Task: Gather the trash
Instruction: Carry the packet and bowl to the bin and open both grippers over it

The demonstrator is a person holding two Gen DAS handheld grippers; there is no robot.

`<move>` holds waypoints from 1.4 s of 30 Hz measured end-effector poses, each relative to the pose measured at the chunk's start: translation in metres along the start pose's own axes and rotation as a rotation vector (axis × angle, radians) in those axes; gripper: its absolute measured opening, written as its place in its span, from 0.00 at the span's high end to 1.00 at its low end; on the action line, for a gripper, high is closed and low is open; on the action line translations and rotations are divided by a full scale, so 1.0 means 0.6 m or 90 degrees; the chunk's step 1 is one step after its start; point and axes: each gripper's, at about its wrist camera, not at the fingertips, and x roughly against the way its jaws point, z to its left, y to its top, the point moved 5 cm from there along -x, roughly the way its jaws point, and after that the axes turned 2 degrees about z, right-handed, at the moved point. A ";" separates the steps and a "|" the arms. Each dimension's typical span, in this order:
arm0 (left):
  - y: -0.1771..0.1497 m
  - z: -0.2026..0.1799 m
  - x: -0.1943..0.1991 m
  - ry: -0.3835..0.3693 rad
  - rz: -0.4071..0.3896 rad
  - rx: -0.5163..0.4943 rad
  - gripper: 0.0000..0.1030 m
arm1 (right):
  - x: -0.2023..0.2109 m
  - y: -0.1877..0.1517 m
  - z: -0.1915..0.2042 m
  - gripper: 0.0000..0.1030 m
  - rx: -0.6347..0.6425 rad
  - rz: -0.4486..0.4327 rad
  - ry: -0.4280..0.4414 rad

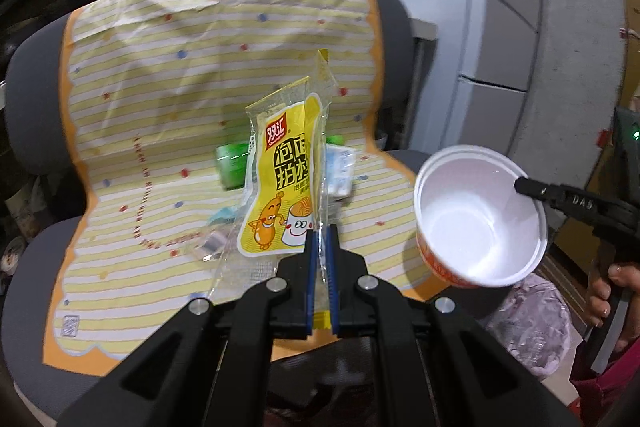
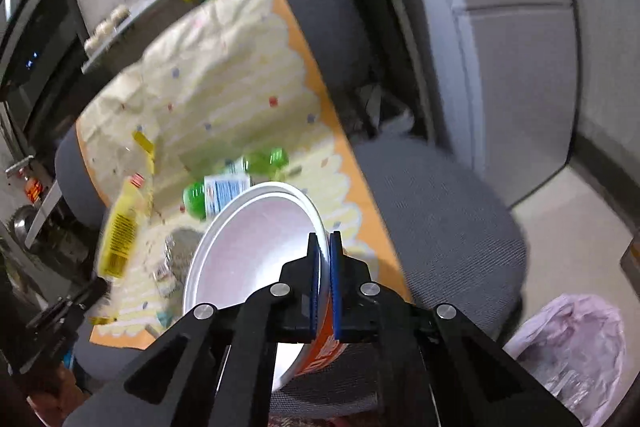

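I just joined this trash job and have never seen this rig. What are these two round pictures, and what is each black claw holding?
A person carries two hand-held grippers, each with a fisheye camera looking along its fingers. In the left wrist view, the left gripper is shut on a yellow plastic sausage wrapper. In the right wrist view, the right gripper pinches the rim of a white-lined orange noodle bowl. A green plastic bottle lies on the striped yellow cloth over a grey chair. A bag-lined bin stands nearby.
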 end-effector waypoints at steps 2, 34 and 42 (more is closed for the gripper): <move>0.002 -0.025 -0.001 -0.024 -0.008 -0.012 0.97 | 0.036 0.003 -0.014 0.95 -0.006 -0.019 -0.009; -0.027 -0.395 -0.052 -0.229 0.024 -0.193 0.97 | 0.219 -0.178 -0.416 0.67 -0.264 -0.024 -0.303; -0.067 -0.458 -0.054 -0.301 0.056 -0.241 0.97 | 0.291 -0.128 -0.356 0.67 -0.192 -0.114 -0.304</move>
